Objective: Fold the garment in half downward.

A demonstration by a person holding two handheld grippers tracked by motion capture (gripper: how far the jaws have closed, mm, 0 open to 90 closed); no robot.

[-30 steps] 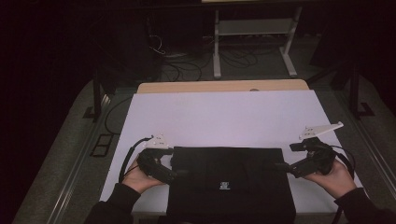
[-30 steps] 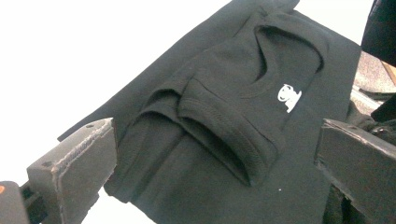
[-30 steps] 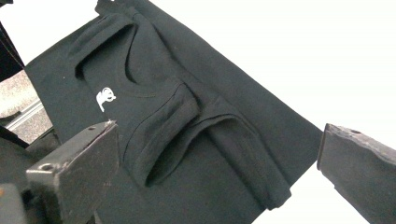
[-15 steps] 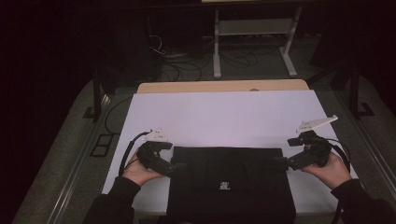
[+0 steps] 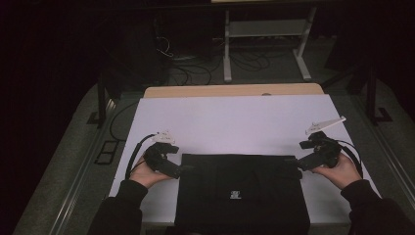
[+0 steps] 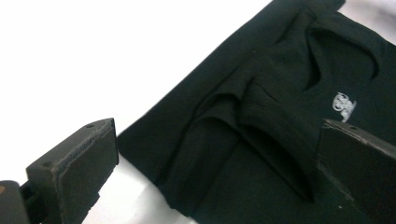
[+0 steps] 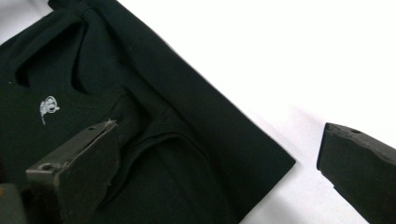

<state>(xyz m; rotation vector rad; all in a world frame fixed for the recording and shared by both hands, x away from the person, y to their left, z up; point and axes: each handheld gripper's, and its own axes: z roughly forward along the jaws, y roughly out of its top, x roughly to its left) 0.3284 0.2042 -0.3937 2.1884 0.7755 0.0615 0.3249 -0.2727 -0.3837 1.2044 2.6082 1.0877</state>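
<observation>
My left tool (image 5: 185,169) and right tool (image 5: 293,162) are both wide open at the far corners of the black garment (image 5: 240,193). It looks soft and light, so I would pinch each far corner through all folded layers.

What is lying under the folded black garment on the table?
The black garment lies flat on a white sheet that covers the table; wood shows at the far edge. What is directly beneath the cloth is covered. Both grippers, left and right, are open at its far corners.

Dim room, white-topped table (image 5: 235,117), grey floor (image 5: 63,176), white metal stand (image 5: 266,34) behind, cables (image 5: 191,68) on floor
</observation>
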